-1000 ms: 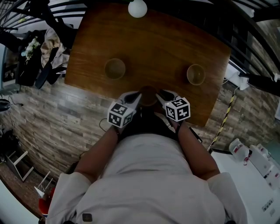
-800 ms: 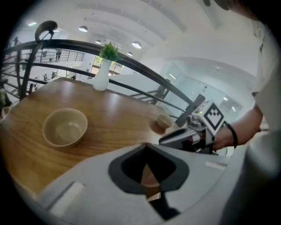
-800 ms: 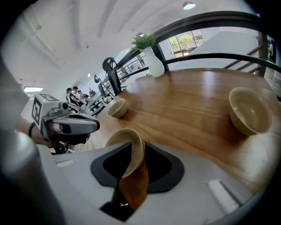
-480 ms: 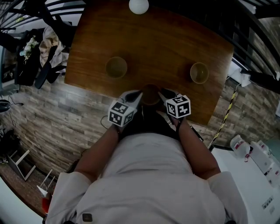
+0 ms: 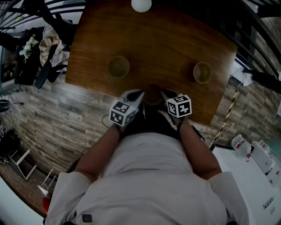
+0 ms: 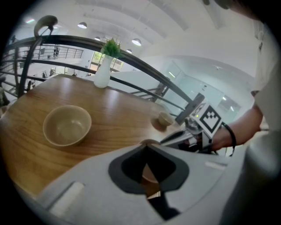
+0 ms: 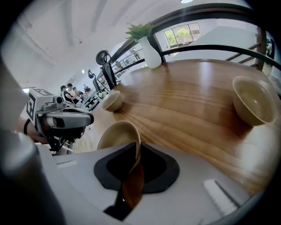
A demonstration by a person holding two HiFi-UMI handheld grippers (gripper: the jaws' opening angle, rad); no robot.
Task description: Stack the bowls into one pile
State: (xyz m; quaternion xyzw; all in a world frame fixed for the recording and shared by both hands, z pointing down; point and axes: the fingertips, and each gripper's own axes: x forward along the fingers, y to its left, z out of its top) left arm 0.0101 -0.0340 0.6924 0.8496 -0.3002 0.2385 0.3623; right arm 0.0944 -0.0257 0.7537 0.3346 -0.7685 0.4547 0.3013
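Three tan bowls stand on the wooden table (image 5: pixel 153 39). One bowl (image 5: pixel 118 67) is at the left and one (image 5: pixel 202 72) at the right. The near bowl (image 5: pixel 153 92) sits by the front edge between both grippers. My right gripper (image 5: pixel 163 93) has this bowl's right wall (image 7: pixel 115 136) between its closing jaws, and the pads (image 7: pixel 151 169) press on it. My left gripper (image 5: pixel 141 93) is at the bowl's left rim (image 6: pixel 149 142) with its tips together. I cannot see whether it pinches the rim.
A white vase (image 5: pixel 141 4) with a green plant (image 6: pixel 111 46) stands at the table's far edge. A dark curved railing (image 6: pixel 131 61) runs behind the table. The front edge lies just under the grippers, with a stone-pattern floor (image 5: pixel 66 114) below. Clothes (image 5: pixel 48 48) hang at the left.
My right gripper has sunk a little onto the near bowl's right rim. The left gripper and all three bowls have stayed where they were.
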